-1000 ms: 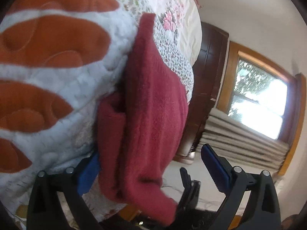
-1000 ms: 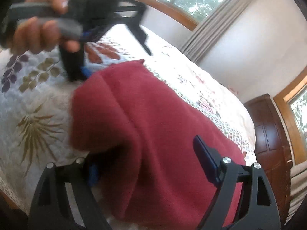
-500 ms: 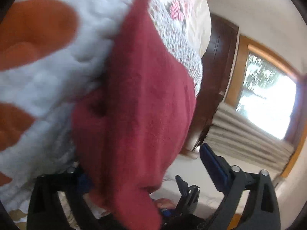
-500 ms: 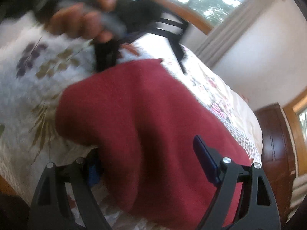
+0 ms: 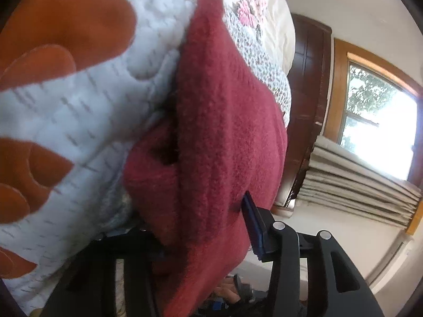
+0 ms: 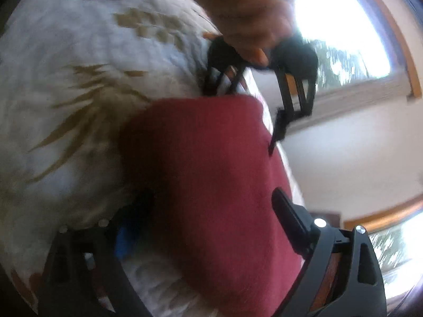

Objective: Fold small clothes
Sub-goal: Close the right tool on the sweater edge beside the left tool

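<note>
A dark red knitted garment [image 5: 224, 132] lies folded on the quilted bedcover [image 5: 92, 119]. In the left wrist view my left gripper [image 5: 205, 232] is shut on a thick fold at the garment's near edge. Its right blue pad [image 5: 251, 224] presses the cloth, and the left finger is buried under it. In the right wrist view the garment [image 6: 198, 158] fills the gap of my right gripper [image 6: 207, 228], whose fingers stand wide open around it. The left gripper [image 6: 246, 111], held by a hand [image 6: 246, 13], sits at the garment's far edge.
The white quilt [image 6: 66, 105] carries orange and olive leaf prints. A dark wooden headboard [image 5: 309, 92] stands at the bed's end. A bright window [image 5: 378, 126] with a bunched grey curtain [image 5: 357, 185] is on the wall beyond.
The left gripper's fingers have drawn together onto the garment's fold. The right gripper has swung toward the left gripper, still wide open around the cloth.
</note>
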Motion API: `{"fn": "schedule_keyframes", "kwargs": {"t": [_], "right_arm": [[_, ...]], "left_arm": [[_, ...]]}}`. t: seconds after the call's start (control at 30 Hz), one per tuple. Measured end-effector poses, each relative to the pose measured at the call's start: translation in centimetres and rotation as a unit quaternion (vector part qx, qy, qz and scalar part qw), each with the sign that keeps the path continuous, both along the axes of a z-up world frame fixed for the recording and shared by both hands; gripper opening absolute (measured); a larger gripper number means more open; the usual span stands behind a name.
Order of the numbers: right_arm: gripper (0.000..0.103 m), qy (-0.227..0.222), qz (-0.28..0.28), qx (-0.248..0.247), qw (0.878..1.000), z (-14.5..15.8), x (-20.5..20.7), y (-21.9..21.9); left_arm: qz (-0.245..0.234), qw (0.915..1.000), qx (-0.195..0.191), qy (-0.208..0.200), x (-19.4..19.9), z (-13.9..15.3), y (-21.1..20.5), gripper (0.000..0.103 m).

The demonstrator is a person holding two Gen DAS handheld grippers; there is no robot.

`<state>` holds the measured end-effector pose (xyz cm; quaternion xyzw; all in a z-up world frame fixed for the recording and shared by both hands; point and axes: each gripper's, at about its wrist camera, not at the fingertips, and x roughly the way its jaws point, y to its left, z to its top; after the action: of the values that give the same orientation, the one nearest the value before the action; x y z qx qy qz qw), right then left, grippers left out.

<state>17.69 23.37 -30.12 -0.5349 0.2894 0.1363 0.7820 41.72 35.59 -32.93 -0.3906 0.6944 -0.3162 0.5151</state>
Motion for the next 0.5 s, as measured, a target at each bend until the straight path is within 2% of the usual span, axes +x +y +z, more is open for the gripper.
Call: {"fn": "schedule_keyframes", "kwargs": {"t": [0.03, 0.07, 0.1, 0.13, 0.2, 0.3, 0.5], "right_arm": [[0.064, 0.019, -0.019, 0.013, 1.0, 0.3, 0.8, 0.4], [0.055, 0.051, -0.039, 0.031, 0.997, 0.7, 1.8, 0.0], [0.035, 0.064, -0.045, 0.041, 0.996, 1.0, 2.1, 0.0], [0.02, 0.068, -0.05, 0.046, 0.995, 1.3, 2.3, 0.0], [0.016, 0.076, -0.059, 0.059, 0.994, 2.4, 2.4, 0.3], [0.015, 0.086, -0.075, 0.086, 0.99, 4.3, 2.4, 1.0], [0.014, 0.096, -0.101, 0.131, 0.982, 7.2, 1.6, 2.3]], "left_arm": [[0.003, 1.0, 0.004, -0.002, -0.1, 0.0, 0.1, 0.04], [0.006, 1.0, 0.003, -0.004, -0.3, 0.1, 0.3, 0.036], [0.011, 0.9999, 0.001, -0.004, -0.4, 0.2, 0.5, 0.033], [0.014, 0.9999, 0.002, -0.004, -0.5, 0.2, 0.1, 0.032], [0.016, 0.9998, 0.003, -0.007, -0.5, 0.5, 0.3, 0.029], [0.014, 0.9997, 0.007, -0.018, -0.4, 1.4, 0.1, 0.027], [0.011, 0.9986, 0.015, -0.05, -0.9, 5.0, 1.3, 0.023]]}}
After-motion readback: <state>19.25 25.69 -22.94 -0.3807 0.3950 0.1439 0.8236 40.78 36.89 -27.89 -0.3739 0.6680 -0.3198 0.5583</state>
